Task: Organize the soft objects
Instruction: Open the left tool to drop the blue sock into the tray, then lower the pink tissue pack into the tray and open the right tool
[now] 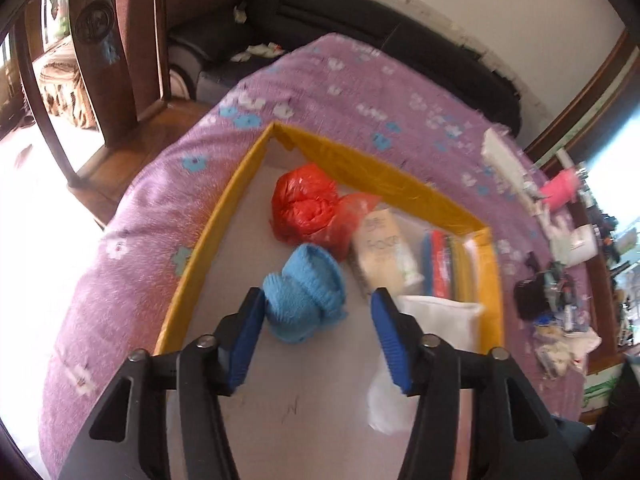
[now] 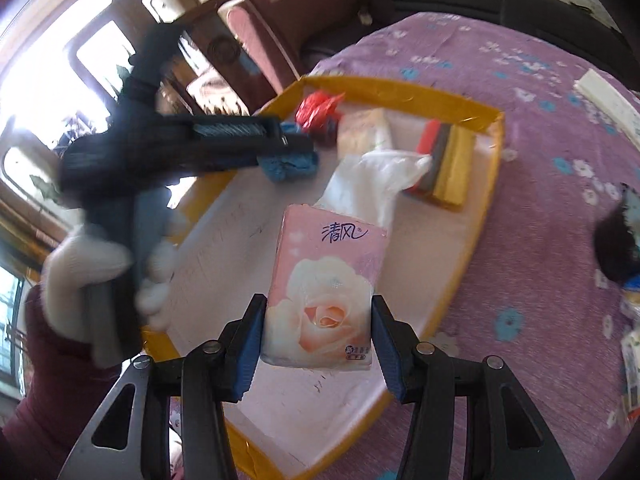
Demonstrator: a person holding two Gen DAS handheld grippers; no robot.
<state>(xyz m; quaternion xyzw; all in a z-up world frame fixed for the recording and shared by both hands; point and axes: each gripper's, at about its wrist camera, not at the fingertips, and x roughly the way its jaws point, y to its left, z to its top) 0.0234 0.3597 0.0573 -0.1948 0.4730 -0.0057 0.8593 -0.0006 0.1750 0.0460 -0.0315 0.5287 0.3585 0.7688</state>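
A shallow tray with yellow walls (image 1: 224,208) lies on a purple flowered cloth. In it are a rolled blue knit sock (image 1: 308,296), a crumpled red plastic bag (image 1: 304,204), a beige tissue pack (image 1: 380,256), coloured sponges (image 1: 440,264) and a white plastic bag (image 1: 436,316). My left gripper (image 1: 318,312) is open, its pads either side of the blue sock, just above it. My right gripper (image 2: 318,320) is shut on a pink rose-print tissue pack (image 2: 324,292), held over the tray (image 2: 472,224). The left gripper (image 2: 288,148) also shows in the right wrist view, over the blue sock (image 2: 292,166).
A white box (image 1: 504,160) and a clutter of small items (image 1: 560,280) sit at the cloth's right side. A dark sofa (image 1: 360,20) runs behind the table, a wooden chair (image 1: 112,64) stands at the left. A gloved hand (image 2: 96,280) holds the left gripper.
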